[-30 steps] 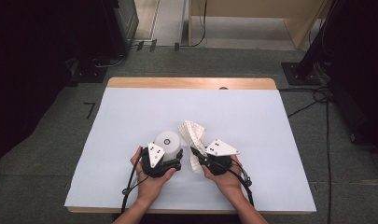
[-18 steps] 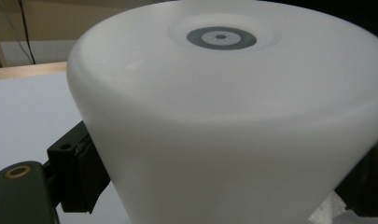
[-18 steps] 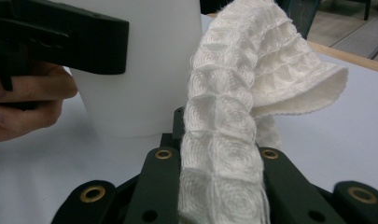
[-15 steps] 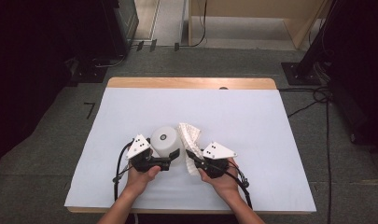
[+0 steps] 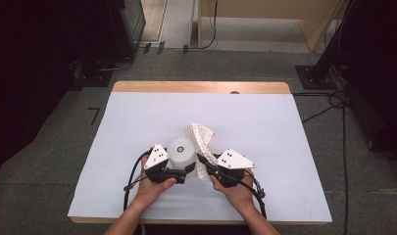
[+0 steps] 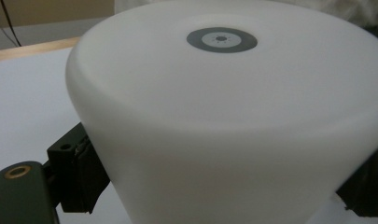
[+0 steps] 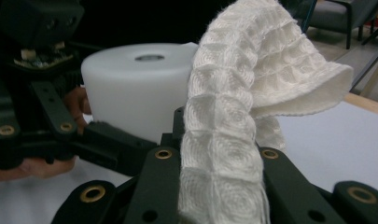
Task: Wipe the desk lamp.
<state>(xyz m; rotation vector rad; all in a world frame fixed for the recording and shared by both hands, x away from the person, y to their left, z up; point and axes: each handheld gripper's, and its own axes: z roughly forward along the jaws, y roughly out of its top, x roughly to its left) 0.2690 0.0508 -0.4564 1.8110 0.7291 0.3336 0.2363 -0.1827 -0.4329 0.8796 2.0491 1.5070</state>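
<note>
Near the table's (image 5: pixel 137 196) front edge, the left gripper (image 5: pixel 179 174) clamped the upturned white cup (image 5: pixel 181 152); just right of it, the right gripper (image 5: pixel 204 163) pinched the waffle cloth (image 5: pixel 200 137), which stood beside the cup's wall.

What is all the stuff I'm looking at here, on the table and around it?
Cup: one, white, upside down on the near middle of the table, gripped between the jaws of the left claw.
Cloth: one, white waffle weave, held up just right of the cup, pinched in the right claw.
Table: one, white sheet on top, wooden edge at the far side.
Cables: several, black, on the grey floor right of the table.
Left claw: one, black with a grey plate, at the near side of the cup.
Right claw: one, black with a grey plate, shut on the cloth.
Hands: two, at the near edge, each holding a claw.
</note>
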